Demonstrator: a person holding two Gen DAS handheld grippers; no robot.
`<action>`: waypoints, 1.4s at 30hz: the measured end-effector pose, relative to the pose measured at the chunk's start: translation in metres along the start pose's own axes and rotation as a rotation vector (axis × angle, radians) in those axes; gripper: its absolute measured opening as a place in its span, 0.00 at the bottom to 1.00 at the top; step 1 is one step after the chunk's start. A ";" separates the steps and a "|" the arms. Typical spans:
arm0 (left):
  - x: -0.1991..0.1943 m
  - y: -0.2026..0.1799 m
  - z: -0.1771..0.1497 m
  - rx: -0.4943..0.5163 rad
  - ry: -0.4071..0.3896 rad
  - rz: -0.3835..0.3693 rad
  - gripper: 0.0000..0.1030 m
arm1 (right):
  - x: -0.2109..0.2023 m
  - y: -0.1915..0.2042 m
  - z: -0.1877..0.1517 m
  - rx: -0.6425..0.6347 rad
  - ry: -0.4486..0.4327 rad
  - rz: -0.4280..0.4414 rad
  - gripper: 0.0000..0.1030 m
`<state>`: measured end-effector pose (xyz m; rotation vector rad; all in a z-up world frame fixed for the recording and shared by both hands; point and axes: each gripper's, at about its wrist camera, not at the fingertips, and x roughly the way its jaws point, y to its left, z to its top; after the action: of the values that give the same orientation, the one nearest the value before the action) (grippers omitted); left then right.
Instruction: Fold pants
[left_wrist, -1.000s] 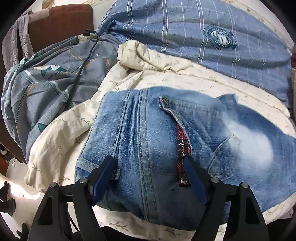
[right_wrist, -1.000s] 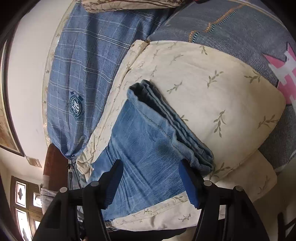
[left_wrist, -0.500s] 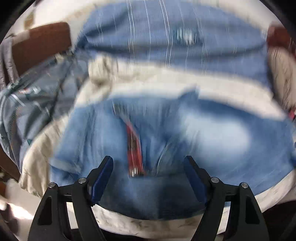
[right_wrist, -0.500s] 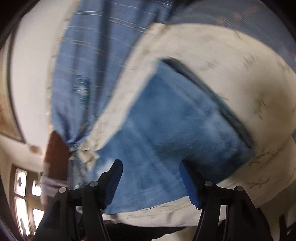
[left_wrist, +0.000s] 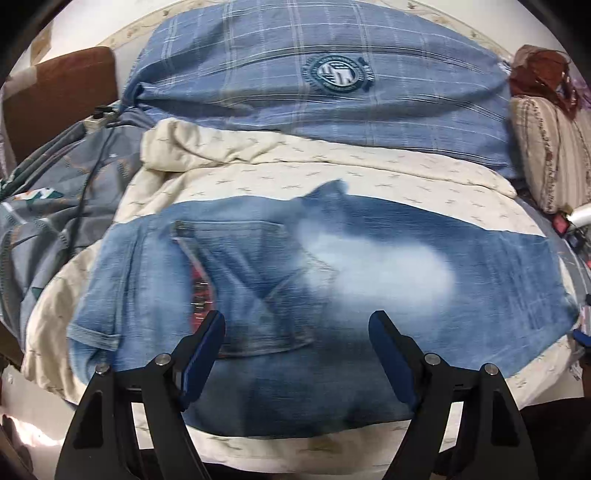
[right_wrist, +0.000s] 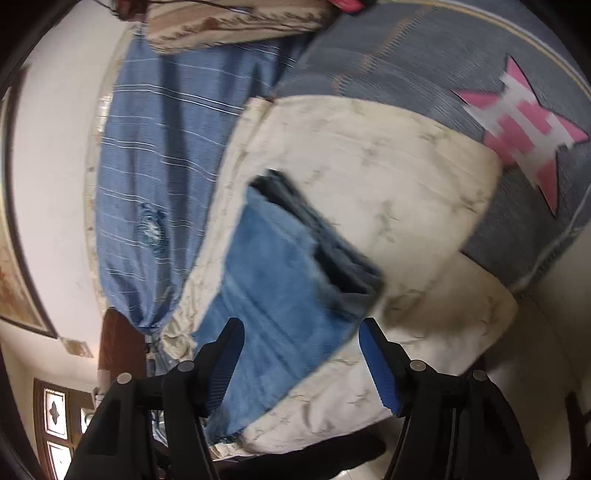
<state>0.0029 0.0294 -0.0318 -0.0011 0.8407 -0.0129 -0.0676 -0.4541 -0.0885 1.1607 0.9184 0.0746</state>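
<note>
Bed (left_wrist: 546, 373) with a blue plaid cover (left_wrist: 258, 74) at its far side and a cream floral quilt (left_wrist: 332, 177) spread over the middle. On the quilt lie the blue jeans (left_wrist: 369, 266), already doubled lengthwise, their long axis running left to right across the left wrist view: waistband and back pocket (left_wrist: 251, 280) toward the left, legs extending right. In the right wrist view the stacked leg hems (right_wrist: 332, 243) lie ahead of and between the fingers. The left tongs (left_wrist: 297, 350) are spread wide and empty above the seat area; the right tongs (right_wrist: 301, 354) are likewise spread and empty above the leg portion, nearer the hem end. Judgement: the next fold probably brings hems toward waistband, so the right tongs are better placed to take the hems. Both views are motion-blurred.
</note>
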 end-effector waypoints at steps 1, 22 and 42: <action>0.001 -0.003 0.000 0.002 0.008 -0.007 0.79 | -0.001 -0.005 0.002 0.005 -0.002 -0.007 0.66; 0.025 -0.097 0.007 0.119 0.064 -0.096 0.79 | 0.022 0.021 0.007 -0.202 -0.023 -0.287 0.29; 0.049 -0.105 -0.004 0.152 0.148 -0.088 0.79 | 0.002 0.063 -0.013 -0.417 -0.092 -0.413 0.24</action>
<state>0.0310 -0.0766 -0.0705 0.1072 0.9856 -0.1612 -0.0494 -0.4155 -0.0398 0.5719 0.9873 -0.1181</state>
